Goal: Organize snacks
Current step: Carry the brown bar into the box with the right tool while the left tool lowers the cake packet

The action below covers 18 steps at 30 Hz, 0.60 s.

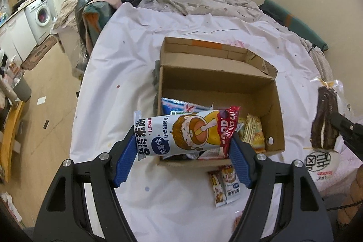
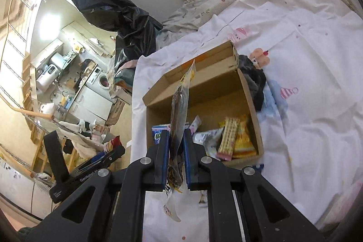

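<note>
Holding snacks over the open brown cardboard box point(image 1: 275, 106) at the frame's middle: the left tongs point(image 1: 183, 151) squeeze a white cartoon rice-cake packet point(image 1: 181, 133), and the right tongs point(image 2: 176, 158) pinch a clear bag of dark cake point(image 2: 179, 106). Next, each likely needs lowering inside, then letting go.

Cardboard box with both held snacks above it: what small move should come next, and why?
Probably lower the left hand-held gripper and release the rice cake packet into the cardboard box. It is gripped endwise over the box's near edge, snacks lie inside, and the far part is bare.
</note>
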Each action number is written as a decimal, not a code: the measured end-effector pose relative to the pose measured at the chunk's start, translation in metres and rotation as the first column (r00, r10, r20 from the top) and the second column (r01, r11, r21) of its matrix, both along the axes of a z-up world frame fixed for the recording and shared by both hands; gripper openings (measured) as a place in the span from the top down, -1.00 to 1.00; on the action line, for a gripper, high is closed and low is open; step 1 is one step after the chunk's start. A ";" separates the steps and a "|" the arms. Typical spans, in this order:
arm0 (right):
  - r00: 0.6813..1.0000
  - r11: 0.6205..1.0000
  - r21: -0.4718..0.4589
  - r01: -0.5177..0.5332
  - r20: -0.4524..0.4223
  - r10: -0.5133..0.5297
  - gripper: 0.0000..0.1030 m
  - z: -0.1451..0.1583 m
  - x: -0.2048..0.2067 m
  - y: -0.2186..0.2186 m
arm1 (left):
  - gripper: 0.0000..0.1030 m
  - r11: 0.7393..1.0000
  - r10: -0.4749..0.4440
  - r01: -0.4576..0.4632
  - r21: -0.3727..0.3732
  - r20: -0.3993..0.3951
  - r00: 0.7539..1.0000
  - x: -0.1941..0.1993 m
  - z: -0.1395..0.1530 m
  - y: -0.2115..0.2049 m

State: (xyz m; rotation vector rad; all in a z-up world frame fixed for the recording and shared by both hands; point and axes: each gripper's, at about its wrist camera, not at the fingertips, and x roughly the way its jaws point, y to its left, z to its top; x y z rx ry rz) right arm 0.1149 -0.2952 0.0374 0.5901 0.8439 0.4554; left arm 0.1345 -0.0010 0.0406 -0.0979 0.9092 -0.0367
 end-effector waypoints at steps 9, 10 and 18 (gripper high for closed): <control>0.999 0.998 -0.055 0.025 -0.022 -0.027 0.76 -0.025 0.039 0.000 | -0.38 0.999 -0.047 0.048 0.008 -0.014 0.999 0.031 -0.017 -0.018; 0.999 0.998 -0.057 0.029 -0.025 -0.031 0.76 -0.030 0.044 -0.001 | -0.38 0.999 -0.050 0.050 0.009 -0.018 0.999 0.035 -0.020 -0.019; 0.994 0.992 -0.105 0.067 -0.073 -0.075 0.76 -0.071 0.066 -0.002 | -0.38 0.995 -0.097 0.097 0.038 -0.021 0.995 0.055 -0.055 -0.036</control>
